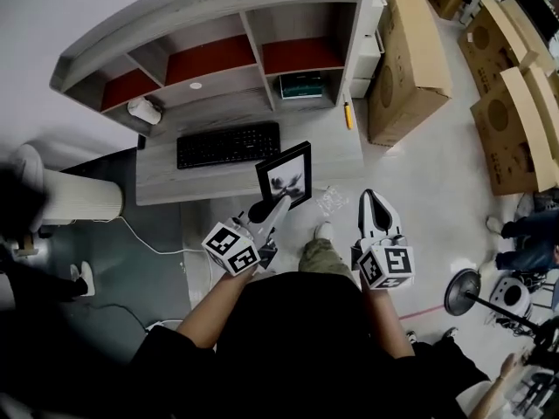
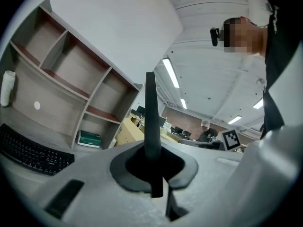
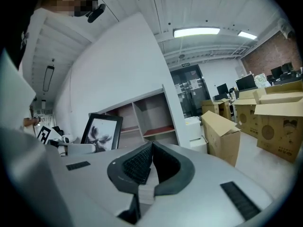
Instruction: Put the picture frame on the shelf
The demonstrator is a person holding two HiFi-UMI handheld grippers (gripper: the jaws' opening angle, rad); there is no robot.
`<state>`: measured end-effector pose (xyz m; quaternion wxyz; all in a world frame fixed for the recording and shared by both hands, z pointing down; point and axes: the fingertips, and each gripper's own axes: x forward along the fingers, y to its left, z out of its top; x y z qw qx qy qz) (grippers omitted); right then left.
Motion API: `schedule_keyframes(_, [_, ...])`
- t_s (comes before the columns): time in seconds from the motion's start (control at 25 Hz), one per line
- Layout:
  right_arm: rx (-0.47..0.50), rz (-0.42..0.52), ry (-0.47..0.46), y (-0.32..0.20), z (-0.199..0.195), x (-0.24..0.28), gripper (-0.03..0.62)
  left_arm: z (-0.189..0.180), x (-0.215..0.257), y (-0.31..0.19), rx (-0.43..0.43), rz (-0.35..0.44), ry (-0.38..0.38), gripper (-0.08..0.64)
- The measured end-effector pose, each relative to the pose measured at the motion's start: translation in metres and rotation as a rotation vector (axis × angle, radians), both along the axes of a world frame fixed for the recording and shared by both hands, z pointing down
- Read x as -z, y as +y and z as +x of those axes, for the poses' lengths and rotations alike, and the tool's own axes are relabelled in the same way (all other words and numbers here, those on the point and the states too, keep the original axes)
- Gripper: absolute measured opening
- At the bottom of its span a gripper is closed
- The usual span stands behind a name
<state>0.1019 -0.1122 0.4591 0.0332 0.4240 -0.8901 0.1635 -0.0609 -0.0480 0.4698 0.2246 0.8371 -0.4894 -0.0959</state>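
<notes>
The picture frame [image 1: 286, 175] is off the desk [image 1: 336, 151], held up in the air over the desk's front edge, near its right end. The left gripper [image 1: 278, 206] is clamped on the frame's lower edge and covers that corner in the head view. In the left gripper view the frame [image 2: 150, 112] shows only edge-on, as a thin dark strip. Its foot is sunk in the hollow between the jaws of the left gripper [image 2: 152, 167], so the print cannot be seen there. The right gripper view catches its face: the frame [image 3: 101, 132] holds a grey, flower-like print, though its lower edge is cut off by the gripper's body. The right gripper [image 1: 371, 197] hangs out in front of the desk's right end, jaws pressed together on nothing [image 3: 150, 150].

The shelf [image 1: 210, 59] stands at the back of the desk, with red boards in its upper cubbies. A green box [image 1: 302, 85] sits in the low cubby at the desk's right end, its label too small to read. A black keyboard [image 1: 228, 144] lies mid-desk. Cardboard boxes [image 1: 410, 55] stand on the pale floor right of the desk. Left of the desk the head view goes dark and blurred.
</notes>
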Motion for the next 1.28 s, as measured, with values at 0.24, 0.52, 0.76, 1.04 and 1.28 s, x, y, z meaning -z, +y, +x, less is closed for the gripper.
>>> schedule_keyframes(0.24, [0.086,0.016,0.078,-0.055,0.0,-0.002,0.012,0.014,-0.003,-0.058,0.04,-0.031,-0.015,0.025])
schedule_keyframes(0.52, [0.125,0.05,0.087,-0.109,0.006,0.001,0.012,0.0,-0.005,-0.115,0.142,-0.043,-0.075,0.025])
schedule_keyframes(0.76, [0.13,0.012,0.036,-0.124,-0.002,-0.003,0.012,-0.022,0.002,-0.165,0.152,-0.025,-0.077,0.025])
schedule_keyframes(1.04, [0.122,0.029,0.012,-0.129,-0.018,0.016,0.013,-0.029,0.008,-0.217,0.104,-0.041,-0.151,0.025])
schedule_keyframes(1.28, [0.126,0.04,0.009,-0.141,-0.03,0.01,0.013,-0.04,-0.003,-0.26,0.126,-0.083,-0.103,0.025])
